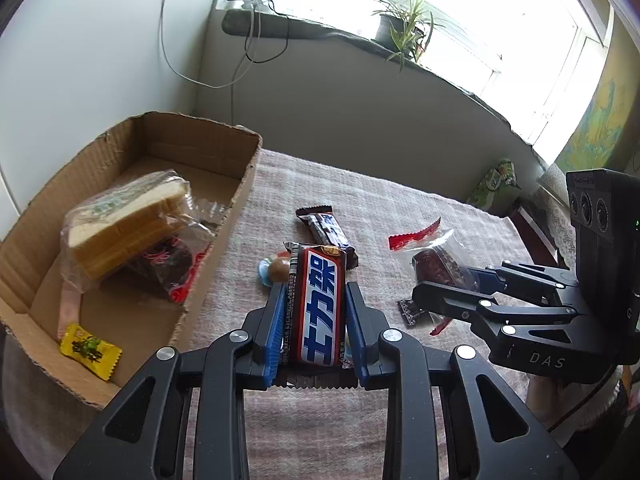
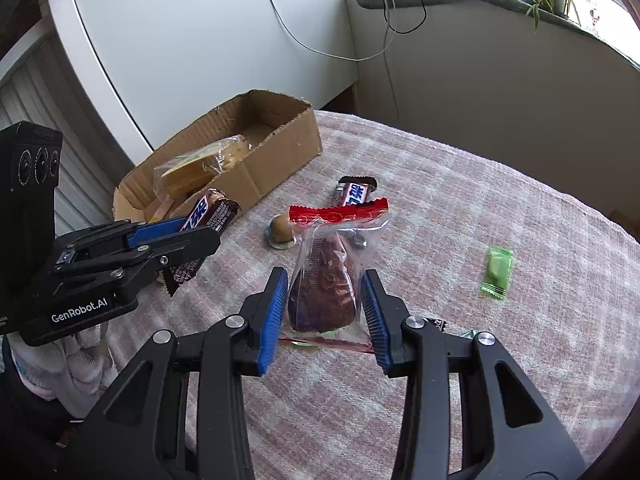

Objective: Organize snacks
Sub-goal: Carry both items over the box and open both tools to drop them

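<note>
The left tongs grip a chocolate bar lengthwise, and the cardboard box lies toward ten o'clock, nearer this hand. The right tongs are clamped on a clear-bagged brown snack.

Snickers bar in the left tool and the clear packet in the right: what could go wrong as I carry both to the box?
1. The right tool pinches only the slippery clear packet; it may slide out.
2. The cardboard box already holds a tall bagged sandwich; the Snickers bar in the left tool could land on it and roll.
3. Both tools are close together and could collide at the box.
</note>
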Available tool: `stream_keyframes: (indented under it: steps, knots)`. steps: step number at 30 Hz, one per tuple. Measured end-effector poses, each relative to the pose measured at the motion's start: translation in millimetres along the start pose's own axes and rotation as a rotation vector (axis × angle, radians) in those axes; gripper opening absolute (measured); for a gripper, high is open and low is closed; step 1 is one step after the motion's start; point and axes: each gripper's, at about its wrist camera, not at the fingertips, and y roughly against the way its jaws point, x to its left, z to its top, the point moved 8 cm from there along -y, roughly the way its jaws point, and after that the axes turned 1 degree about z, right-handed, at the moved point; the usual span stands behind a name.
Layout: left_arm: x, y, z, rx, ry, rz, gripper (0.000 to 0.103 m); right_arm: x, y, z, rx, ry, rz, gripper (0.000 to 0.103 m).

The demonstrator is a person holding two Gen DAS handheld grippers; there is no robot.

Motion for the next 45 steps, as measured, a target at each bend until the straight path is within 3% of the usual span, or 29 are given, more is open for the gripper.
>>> stream_keyframes:
  steps: [12, 23, 33, 45]
  knots:
    - [63.4, 42.0, 20.7, -0.106, 0.071, 0.093, 0.027, 70.6, -11.2, 35.2, -0.023, 0.100, 0.076, 0.040]
    - [125.8, 56.0, 24.4, -0.127, 0.145, 0.173, 0.027, 129.0, -38.8, 52.9, 0.002, 0.182, 0.136, 0.040]
    - [146.4, 54.6, 23.2, -0.115, 0.156, 0.215, 0.027, 156.0, -71.6, 61.1, 0.041, 0.215, 0.155, 0.040]
    - [154.9, 52.0, 26.0, -0.106, 0.158, 0.229, 0.027, 159.6, -97.2, 63.0, 0.077, 0.222, 0.153, 0.040]
